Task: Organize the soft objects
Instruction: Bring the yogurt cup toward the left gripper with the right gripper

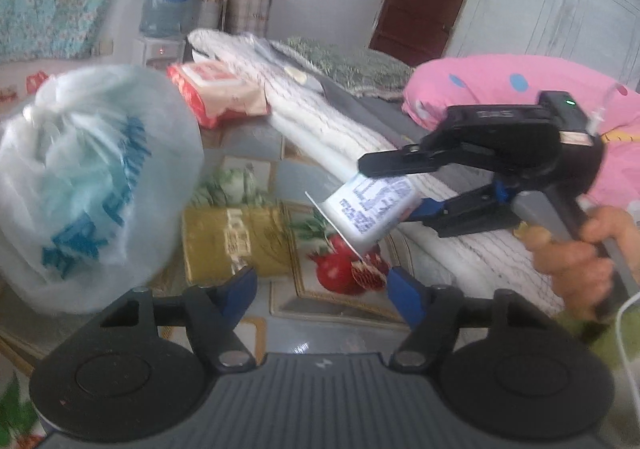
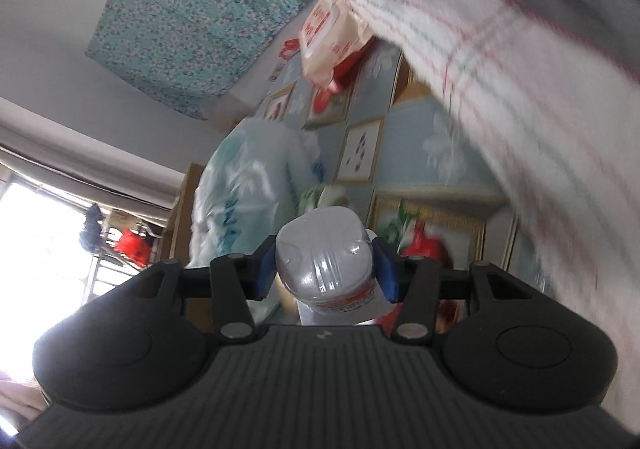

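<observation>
Right claw (image 2: 325, 269): clamped on a tissue pack (image 2: 326, 261).
Left claw (image 1: 322, 291): parted, empty.
Plastic bag (image 1: 92, 185): nine o'clock of left claw.

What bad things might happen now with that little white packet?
1. The right tool pinches the small white packet by one end only, tilted over the table, so it might slip out.
2. The left tool is open and empty just below it; the two tools might bump.
3. The big white plastic bag bulges close on the left, and a swing could knock it.
</observation>
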Tool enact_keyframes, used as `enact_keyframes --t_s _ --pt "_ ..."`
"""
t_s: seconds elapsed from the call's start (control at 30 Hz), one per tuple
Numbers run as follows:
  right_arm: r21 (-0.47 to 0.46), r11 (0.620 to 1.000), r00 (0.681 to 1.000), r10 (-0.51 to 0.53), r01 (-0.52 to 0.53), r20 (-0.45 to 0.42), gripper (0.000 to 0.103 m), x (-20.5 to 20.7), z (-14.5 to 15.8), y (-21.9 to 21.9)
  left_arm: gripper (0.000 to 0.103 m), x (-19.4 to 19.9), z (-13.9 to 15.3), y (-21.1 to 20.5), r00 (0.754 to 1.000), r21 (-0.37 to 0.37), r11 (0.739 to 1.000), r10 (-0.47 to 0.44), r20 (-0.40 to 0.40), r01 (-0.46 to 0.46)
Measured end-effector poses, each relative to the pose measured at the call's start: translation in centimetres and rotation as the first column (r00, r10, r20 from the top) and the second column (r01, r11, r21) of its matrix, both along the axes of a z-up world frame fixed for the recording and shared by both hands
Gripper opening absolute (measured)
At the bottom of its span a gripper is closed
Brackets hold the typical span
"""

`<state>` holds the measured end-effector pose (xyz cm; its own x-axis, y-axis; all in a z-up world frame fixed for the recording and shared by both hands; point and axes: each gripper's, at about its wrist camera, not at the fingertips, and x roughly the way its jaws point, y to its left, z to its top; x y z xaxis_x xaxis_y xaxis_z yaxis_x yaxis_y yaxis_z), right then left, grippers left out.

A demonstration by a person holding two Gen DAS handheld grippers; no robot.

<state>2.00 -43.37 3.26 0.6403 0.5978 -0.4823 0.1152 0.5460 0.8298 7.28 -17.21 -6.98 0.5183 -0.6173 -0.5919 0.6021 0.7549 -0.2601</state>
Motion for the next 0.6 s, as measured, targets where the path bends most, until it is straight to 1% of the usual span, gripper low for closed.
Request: enact_keyframes --t_s 0.03,0.1,0.2,0.3,0.33,0.37,0.4,0.43,0.47,0.5,0.57,0.6 --pt "0.012 1.000 1.000 0.004 -0.004 0.004 0.048 -0.5 0.0 0.2 0.070 -0.2 -0.2 0.0 1.000 0.000 1.000 -0.005 -0.008 0.005" --pt "0.038 0.999 1.000 0.019 -0.019 0.015 0.048 -1.9 0.2 0.8 0.070 -0.7 -0.3 0.0 1.000 0.004 1.000 -0.014 -0.008 0.014" --pt "0.077 0.995 0.998 0.062 -0.064 0.029 0.048 -3.1 0.4 1.9 0.070 -2.0 -0.3 0.4 0.999 0.019 0.999 -0.034 0.025 0.033" --pt "0.106 0.988 0.993 0.110 -0.113 0.040 0.048 -2.9 0.3 3.6 0.069 -2.9 -0.4 0.8 0.999 0.042 0.999 -0.011 0.033 0.009" --pt "0.122 0.983 0.991 0.130 -0.134 0.041 0.048 -2.6 0.1 4.2 0.062 -3.1 -0.3 1.3 0.999 0.044 0.999 0.006 0.036 -0.007" --pt "0.146 0.977 0.987 0.154 -0.158 0.038 0.049 -2.2 -0.2 5.0 0.058 -3.3 -0.2 1.8 0.999 0.043 0.999 0.022 0.038 -0.024" --pt "0.167 0.969 0.984 0.177 -0.180 0.035 0.049 -1.8 -0.5 5.9 0.057 -3.6 -0.2 2.5 0.998 0.043 0.998 0.050 0.044 -0.052" --pt "0.187 0.961 0.979 0.203 -0.205 0.032 0.049 -1.3 -0.9 6.8 0.049 -3.7 -0.1 3.2 0.996 0.042 0.996 0.081 0.048 -0.084" --pt "0.212 0.949 0.973 0.231 -0.232 0.026 0.049 -0.5 -1.4 7.9 0.045 -3.8 -0.1 4.0 0.993 0.044 0.993 0.107 0.047 -0.109" --pt "0.237 0.938 0.967 0.255 -0.253 0.022 0.049 0.1 -1.9 8.9 0.043 -3.9 -0.1 4.9 0.991 0.041 0.990 0.133 0.036 -0.134" --pt "0.274 0.919 0.956 0.295 -0.284 0.005 0.049 1.4 -3.1 10.8 0.035 -3.9 -0.4 6.3 0.982 0.038 0.982 0.187 0.013 -0.188" --pt "0.285 0.912 0.950 0.311 -0.296 -0.007 0.049 2.0 -3.8 11.6 0.033 -3.9 -0.6 7.0 0.977 0.045 0.976 0.214 0.004 -0.214"
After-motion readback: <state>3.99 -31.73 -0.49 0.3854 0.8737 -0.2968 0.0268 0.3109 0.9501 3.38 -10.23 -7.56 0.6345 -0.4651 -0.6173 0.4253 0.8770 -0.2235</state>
